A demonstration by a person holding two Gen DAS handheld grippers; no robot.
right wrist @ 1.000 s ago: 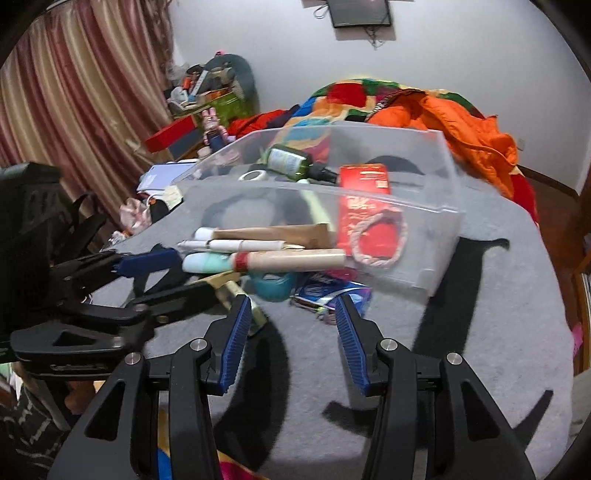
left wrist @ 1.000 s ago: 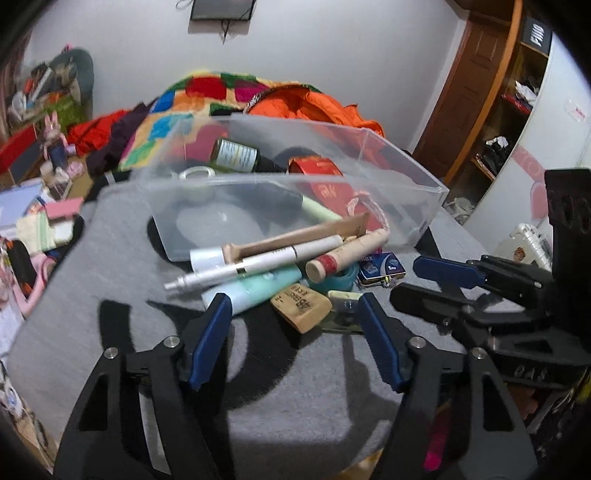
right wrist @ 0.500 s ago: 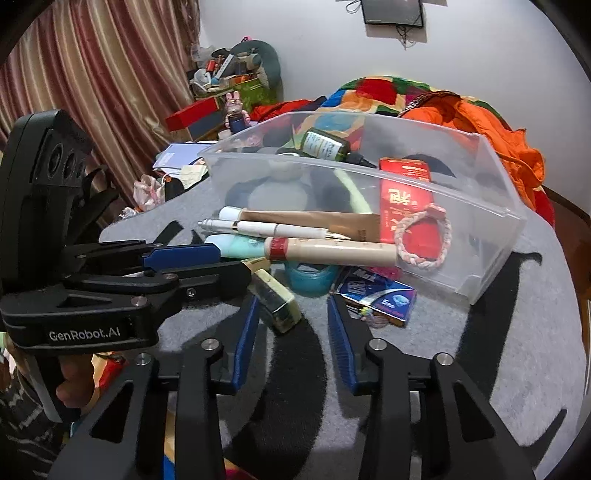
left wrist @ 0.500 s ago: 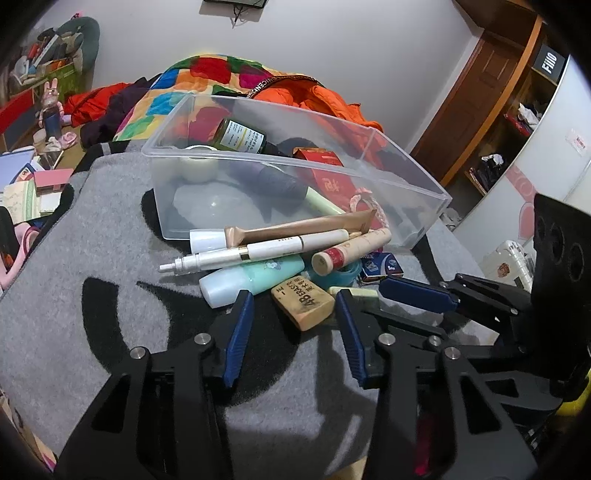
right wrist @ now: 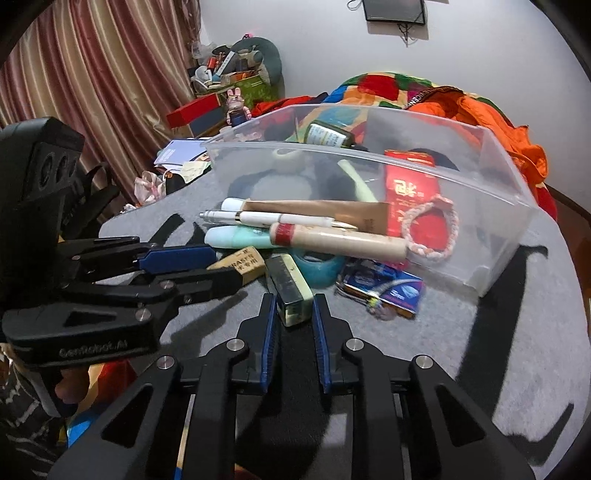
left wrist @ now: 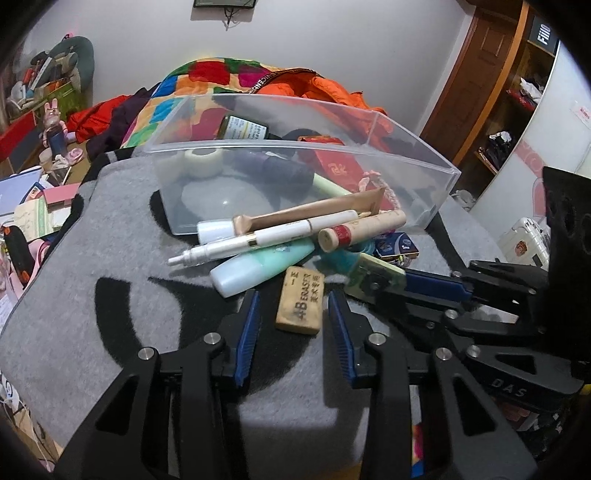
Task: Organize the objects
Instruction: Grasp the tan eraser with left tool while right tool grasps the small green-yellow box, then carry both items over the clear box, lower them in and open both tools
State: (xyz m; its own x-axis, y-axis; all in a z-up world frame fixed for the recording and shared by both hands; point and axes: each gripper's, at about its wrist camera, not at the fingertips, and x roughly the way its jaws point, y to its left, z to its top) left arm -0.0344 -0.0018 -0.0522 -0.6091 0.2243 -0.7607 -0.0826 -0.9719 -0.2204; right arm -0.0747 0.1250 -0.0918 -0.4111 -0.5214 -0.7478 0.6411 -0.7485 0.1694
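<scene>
Tan eraser (left wrist: 300, 303) lies on the grey surface (left wrist: 110, 258) between the left gripper (left wrist: 291, 310) fingers, which have been closing and stand apart from its sides. The right gripper (right wrist: 294, 312) fingers, also closing, now clench the pale green block (right wrist: 291, 291), just before the clear bin (right wrist: 369, 166).

Under the pile, the teal ring (right wrist: 320, 266) and the blue packet (right wrist: 384, 291) show only in part, the print on the dark bottle's label (left wrist: 243, 129) is too small to read, and the wall screen (left wrist: 224, 3) is cropped by the top edge.
</scene>
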